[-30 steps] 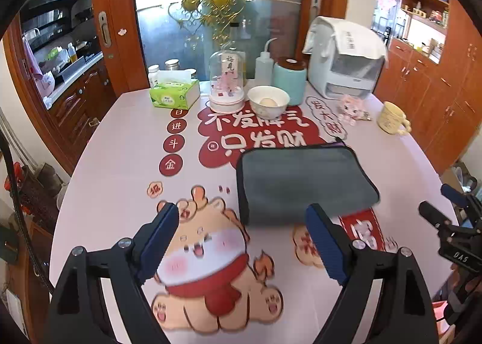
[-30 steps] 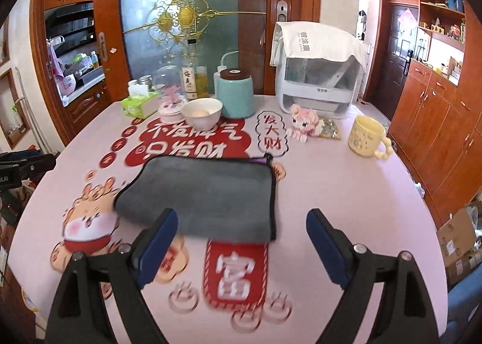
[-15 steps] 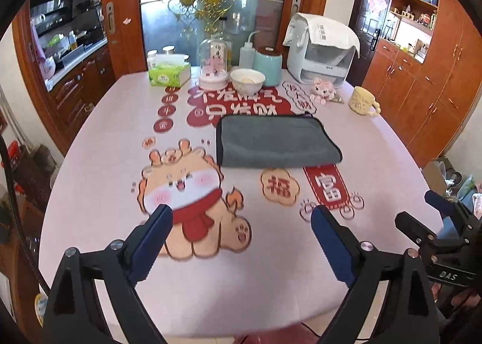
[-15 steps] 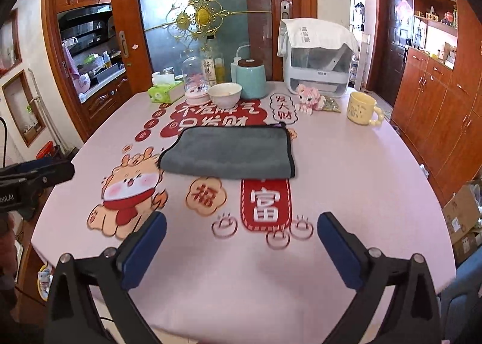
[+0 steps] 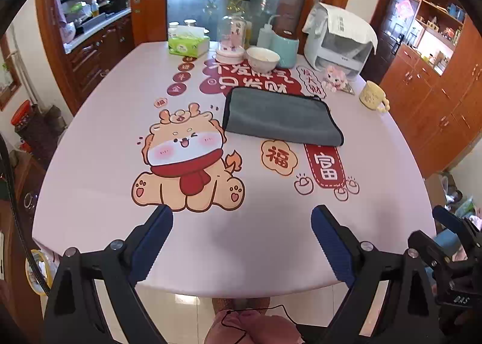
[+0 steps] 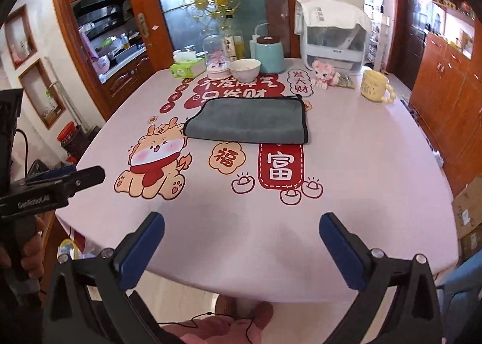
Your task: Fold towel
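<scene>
My left gripper (image 5: 241, 241) and my right gripper (image 6: 241, 247) both hang at the bottom of their frames over the near edge of the table (image 5: 99, 121), fingers spread wide and holding nothing. The grey towel (image 5: 280, 118) lies flat, just above frame centre in both views, as a neat doubled rectangle between the red lettering and the near red banner, well apart from me. I judge the fold finished or one fold short; any further fold calls for reaching forward to pinch an edge at its corners.
</scene>
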`<move>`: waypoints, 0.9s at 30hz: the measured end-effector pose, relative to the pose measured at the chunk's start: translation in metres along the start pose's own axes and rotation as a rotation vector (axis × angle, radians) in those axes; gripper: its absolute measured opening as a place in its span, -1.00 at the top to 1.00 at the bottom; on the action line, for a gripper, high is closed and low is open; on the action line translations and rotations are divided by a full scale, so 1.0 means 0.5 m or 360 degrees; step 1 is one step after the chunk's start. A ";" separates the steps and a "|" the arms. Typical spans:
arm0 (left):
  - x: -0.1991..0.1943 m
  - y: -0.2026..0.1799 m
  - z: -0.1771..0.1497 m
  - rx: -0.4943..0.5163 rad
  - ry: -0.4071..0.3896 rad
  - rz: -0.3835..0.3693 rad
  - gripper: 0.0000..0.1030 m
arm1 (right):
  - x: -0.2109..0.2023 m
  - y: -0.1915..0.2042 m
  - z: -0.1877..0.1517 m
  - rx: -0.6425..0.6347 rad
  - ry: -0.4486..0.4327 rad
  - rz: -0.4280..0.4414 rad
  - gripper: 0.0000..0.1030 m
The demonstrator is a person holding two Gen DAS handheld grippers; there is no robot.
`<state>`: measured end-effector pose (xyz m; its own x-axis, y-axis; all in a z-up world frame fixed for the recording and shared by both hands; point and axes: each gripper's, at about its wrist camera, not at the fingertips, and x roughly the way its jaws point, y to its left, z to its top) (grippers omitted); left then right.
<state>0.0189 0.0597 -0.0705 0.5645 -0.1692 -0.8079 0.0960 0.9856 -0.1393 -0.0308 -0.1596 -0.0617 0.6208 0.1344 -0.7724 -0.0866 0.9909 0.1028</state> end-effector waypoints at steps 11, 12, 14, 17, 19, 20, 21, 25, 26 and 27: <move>-0.096 -0.046 0.012 0.0018 -0.0121 0.0031 -0.80 | -0.081 -0.010 0.027 -0.0032 -0.0034 0.0052 -1.00; -0.101 -0.049 0.014 0.0017 -0.0124 0.0035 -0.80 | -0.085 -0.013 0.031 -0.0020 -0.0036 0.0056 -1.00; -0.113 -0.054 0.016 -0.0009 -0.0126 0.0027 -0.80 | -0.092 -0.016 0.037 0.0007 -0.0037 0.0067 -0.99; -0.132 -0.063 0.012 -0.0013 -0.0173 0.0058 -0.80 | -0.102 -0.019 0.039 0.0053 -0.0040 0.0088 -0.99; -0.139 -0.071 0.010 0.0004 -0.0194 0.0092 -0.80 | -0.104 -0.017 0.036 0.0074 -0.0033 0.0095 -1.00; -0.142 -0.073 0.009 0.0006 -0.0201 0.0099 -0.80 | -0.105 -0.015 0.034 0.0081 -0.0027 0.0098 -1.00; -0.143 -0.077 0.007 0.0007 -0.0208 0.0107 -0.80 | -0.105 -0.013 0.031 0.0085 -0.0021 0.0103 -1.00; -0.145 -0.088 -0.006 0.0017 -0.0213 0.0155 -0.80 | -0.107 -0.007 0.020 0.0099 -0.0021 0.0066 -1.00; -0.147 -0.091 -0.009 0.0020 -0.0220 0.0174 -0.80 | -0.110 -0.008 0.018 0.0125 -0.0035 0.0053 -1.00; -0.148 -0.092 -0.013 0.0022 -0.0224 0.0180 -0.80 | -0.113 -0.011 0.016 0.0157 -0.0054 0.0033 -1.00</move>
<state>-0.0330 0.0269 -0.0080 0.6812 -0.0563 -0.7300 0.0361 0.9984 -0.0433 -0.0595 -0.1725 -0.0136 0.6457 0.1533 -0.7481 -0.0235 0.9832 0.1813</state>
